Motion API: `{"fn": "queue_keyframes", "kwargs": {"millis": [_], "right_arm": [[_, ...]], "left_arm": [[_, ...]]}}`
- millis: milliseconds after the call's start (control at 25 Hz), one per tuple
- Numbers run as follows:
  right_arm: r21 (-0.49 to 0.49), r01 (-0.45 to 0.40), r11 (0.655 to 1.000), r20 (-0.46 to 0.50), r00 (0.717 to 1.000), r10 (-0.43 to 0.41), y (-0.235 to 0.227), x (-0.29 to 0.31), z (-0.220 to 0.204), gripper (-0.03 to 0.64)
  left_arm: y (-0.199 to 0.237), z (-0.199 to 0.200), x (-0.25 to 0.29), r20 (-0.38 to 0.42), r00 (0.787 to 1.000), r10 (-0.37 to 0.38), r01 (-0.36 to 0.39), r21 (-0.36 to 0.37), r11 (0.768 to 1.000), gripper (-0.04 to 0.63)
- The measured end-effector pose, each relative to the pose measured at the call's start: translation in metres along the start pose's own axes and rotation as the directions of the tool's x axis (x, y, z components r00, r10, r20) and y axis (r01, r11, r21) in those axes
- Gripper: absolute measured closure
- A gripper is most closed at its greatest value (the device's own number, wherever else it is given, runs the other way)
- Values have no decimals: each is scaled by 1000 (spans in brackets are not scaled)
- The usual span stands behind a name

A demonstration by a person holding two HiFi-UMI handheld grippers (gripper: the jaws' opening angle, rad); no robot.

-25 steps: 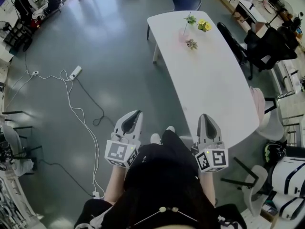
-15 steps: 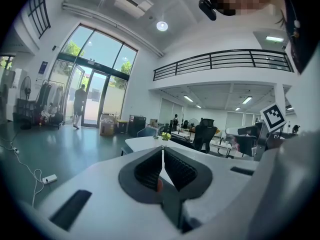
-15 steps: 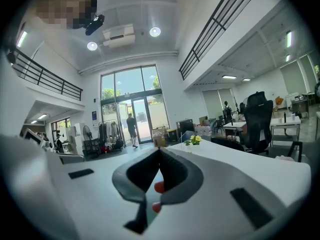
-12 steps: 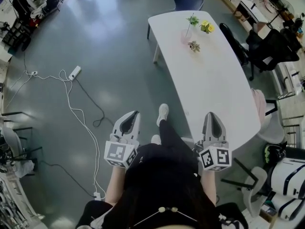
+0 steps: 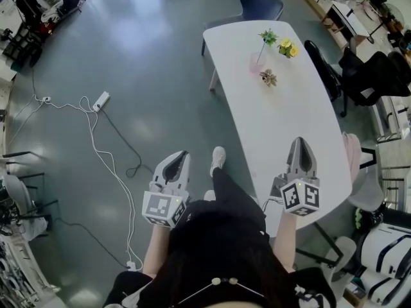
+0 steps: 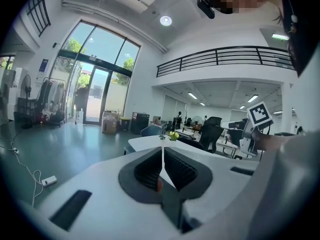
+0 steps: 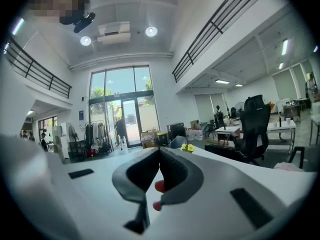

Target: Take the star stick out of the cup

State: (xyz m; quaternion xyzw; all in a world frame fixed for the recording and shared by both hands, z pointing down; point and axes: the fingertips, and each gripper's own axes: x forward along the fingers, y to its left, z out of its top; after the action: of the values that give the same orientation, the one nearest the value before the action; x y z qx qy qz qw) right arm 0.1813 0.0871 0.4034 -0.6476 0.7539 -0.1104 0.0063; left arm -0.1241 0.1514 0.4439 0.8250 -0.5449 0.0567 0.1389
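In the head view a pink cup (image 5: 255,62) stands near the far end of a long white table (image 5: 289,120), and a stick with a green star (image 5: 268,37) leans out of it. A yellow ornament (image 5: 287,47) and a small brownish one (image 5: 268,77) lie close by. My left gripper (image 5: 182,154) is shut and empty over the floor, left of the table. My right gripper (image 5: 301,142) is shut and empty over the table's near end, far from the cup. In the left gripper view the tips (image 6: 162,147) meet. They also meet in the right gripper view (image 7: 159,149).
A blue chair (image 5: 262,5) stands at the table's far end and black office chairs (image 5: 366,76) along its right side. A white power strip (image 5: 101,99) and cables trail over the grey floor at left. The person's shoe (image 5: 218,160) is between the grippers.
The person has stepped forward, so the table lies nearer. My right gripper has moved right and over the table's near end. Both stay shut.
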Motion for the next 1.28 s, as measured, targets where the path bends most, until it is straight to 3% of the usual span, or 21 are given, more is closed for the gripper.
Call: {"fn": "queue_keyframes", "kwargs": {"millis": [320, 640, 840, 1040, 1280], "right_arm": [[42, 6, 999, -8, 1000, -6, -36, 124, 11, 600], [-13, -29, 999, -142, 989, 27, -54, 253, -10, 566], [-8, -61, 998, -244, 968, 57, -52, 330, -40, 549], [-22, -60, 998, -321, 946, 50, -51, 401, -63, 548], [-38, -29, 999, -442, 897, 9, -52, 446, -105, 528]], "left_arm": [[39, 48, 106, -22, 1000, -7, 8, 42, 999, 578], [57, 69, 189, -90, 996, -26, 32, 61, 998, 578], [74, 72, 214, -134, 991, -26, 36, 66, 997, 578], [101, 89, 244, -126, 992, -20, 32, 88, 996, 578], [132, 98, 268, -127, 991, -28, 39, 90, 995, 578]]}}
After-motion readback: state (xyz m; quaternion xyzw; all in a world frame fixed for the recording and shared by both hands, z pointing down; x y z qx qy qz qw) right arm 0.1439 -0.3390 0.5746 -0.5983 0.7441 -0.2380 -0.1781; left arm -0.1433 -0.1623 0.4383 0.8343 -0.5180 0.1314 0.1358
